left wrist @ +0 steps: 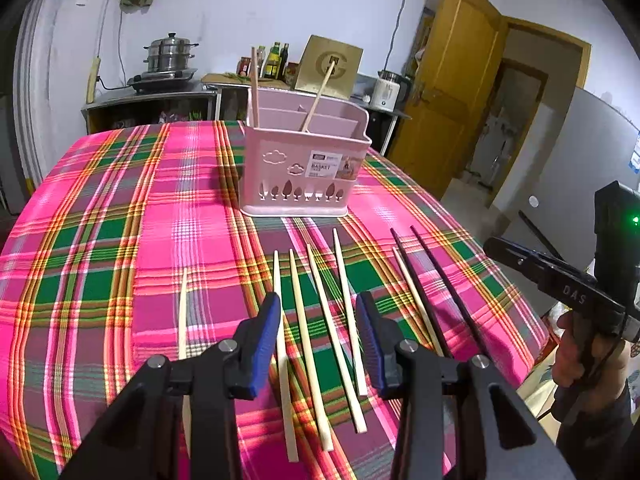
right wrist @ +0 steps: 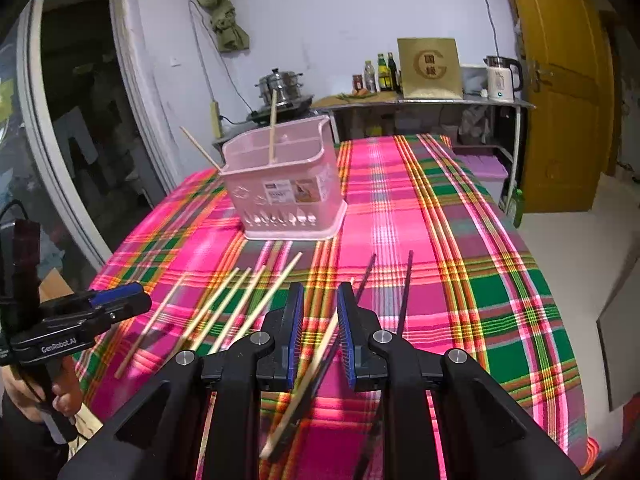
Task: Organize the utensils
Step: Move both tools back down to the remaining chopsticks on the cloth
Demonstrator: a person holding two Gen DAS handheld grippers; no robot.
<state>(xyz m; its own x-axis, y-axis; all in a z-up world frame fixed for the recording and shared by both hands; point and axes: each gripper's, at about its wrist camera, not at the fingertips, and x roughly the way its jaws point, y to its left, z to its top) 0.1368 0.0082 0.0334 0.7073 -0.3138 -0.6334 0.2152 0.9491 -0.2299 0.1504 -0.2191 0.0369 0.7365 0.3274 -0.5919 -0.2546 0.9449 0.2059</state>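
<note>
A pink utensil basket [left wrist: 300, 172] stands on the plaid tablecloth with two wooden chopsticks [left wrist: 317, 98] leaning inside; it also shows in the right wrist view [right wrist: 284, 188]. Several wooden chopsticks [left wrist: 316, 340] lie in a row in front of it, with two black chopsticks [left wrist: 440, 280] to their right. My left gripper [left wrist: 318, 304] is open above the wooden row, holding nothing. My right gripper [right wrist: 320, 300] is open above the table, with one wooden chopstick [right wrist: 308, 376] and a black chopstick [right wrist: 360, 284] lying between its blue pads, not clamped.
The plaid table [right wrist: 460, 260] drops off at its right and near edges. Behind it stand a counter with a steamer pot [left wrist: 170, 56], bottles [left wrist: 274, 60], a gold box [left wrist: 330, 66] and a kettle [right wrist: 502, 78]. A yellow door [left wrist: 452, 80] is at the right.
</note>
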